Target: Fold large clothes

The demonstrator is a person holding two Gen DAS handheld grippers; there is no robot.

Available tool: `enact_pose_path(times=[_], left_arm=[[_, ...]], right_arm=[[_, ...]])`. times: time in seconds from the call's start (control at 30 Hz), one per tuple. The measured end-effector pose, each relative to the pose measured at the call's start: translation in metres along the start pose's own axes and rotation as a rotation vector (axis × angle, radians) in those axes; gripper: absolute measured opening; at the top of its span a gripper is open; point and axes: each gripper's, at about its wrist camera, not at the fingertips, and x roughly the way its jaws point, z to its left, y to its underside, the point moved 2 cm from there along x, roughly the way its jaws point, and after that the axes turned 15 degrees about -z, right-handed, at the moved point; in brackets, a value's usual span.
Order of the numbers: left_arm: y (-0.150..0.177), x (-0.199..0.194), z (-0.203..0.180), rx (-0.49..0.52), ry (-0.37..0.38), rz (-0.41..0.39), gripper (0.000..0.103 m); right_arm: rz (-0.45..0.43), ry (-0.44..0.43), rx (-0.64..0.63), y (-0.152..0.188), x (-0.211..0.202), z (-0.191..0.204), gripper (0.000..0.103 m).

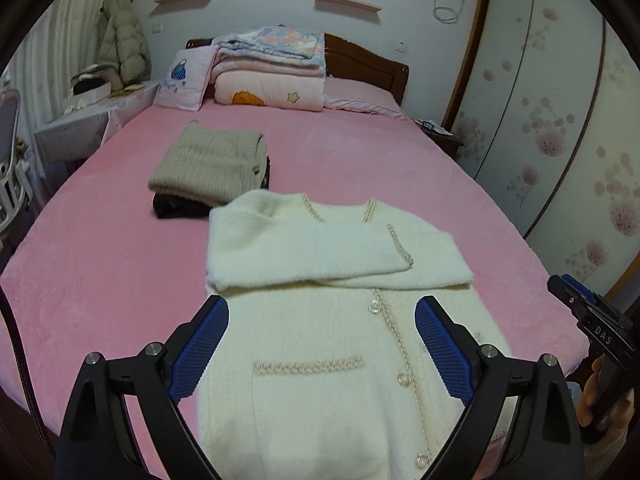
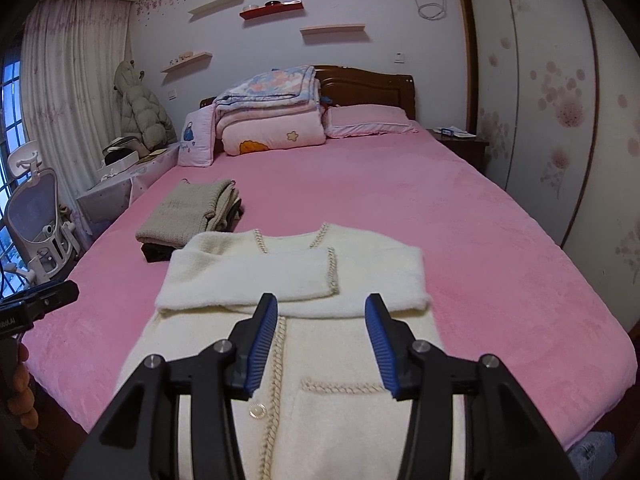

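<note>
A cream fuzzy cardigan (image 1: pixel 320 360) with braided trim and pearl buttons lies flat, front up, near the foot of the pink bed (image 1: pixel 360 160). Both sleeves are folded across its chest. It also shows in the right wrist view (image 2: pixel 320 400). My left gripper (image 1: pixel 322 312) is open and empty, hovering over the cardigan's lower left part. My right gripper (image 2: pixel 322 308) is open and empty over the lower right part, just below the folded sleeves. The right gripper's body (image 1: pixel 592 320) shows at the right edge of the left wrist view.
A folded beige knit on a dark garment (image 1: pixel 212 164) lies on the bed beyond the cardigan's left shoulder. Stacked quilts and pillows (image 1: pixel 272 72) sit at the headboard. A bedside table (image 1: pixel 92 120) and chair (image 2: pixel 36 216) stand left; wardrobe doors (image 1: pixel 560 120) stand right.
</note>
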Motion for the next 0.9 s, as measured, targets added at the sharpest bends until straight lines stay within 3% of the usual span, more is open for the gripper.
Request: enact_pose_path(times=[0.13, 0.17, 0.4, 0.7, 0.9], left_arm=[[0.016, -0.013, 0.006, -0.023, 0.013, -0.001, 0.095], [0.02, -0.018, 0.008, -0.038, 0.025, -0.003, 0.102], [0.059, -0.04, 0.026, -0.05, -0.058, 0.0, 0.103], [0.128, -0.036, 0.062, -0.011, -0.185, 0.139, 0.103], [0.173, -0.021, 0.097, -0.109, -0.185, 0.214, 0.103]], right_arm=[[0.022, 0.0, 0.026, 0.017, -0.015, -0.012, 0.046], [0.027, 0.001, 0.026, 0.021, -0.018, -0.015, 0.046], [0.067, 0.002, 0.014, 0.049, -0.041, -0.029, 0.046], [0.161, 0.0, 0.027, 0.096, -0.052, -0.067, 0.046], [0.248, 0.019, 0.039, 0.137, -0.043, -0.093, 0.046]])
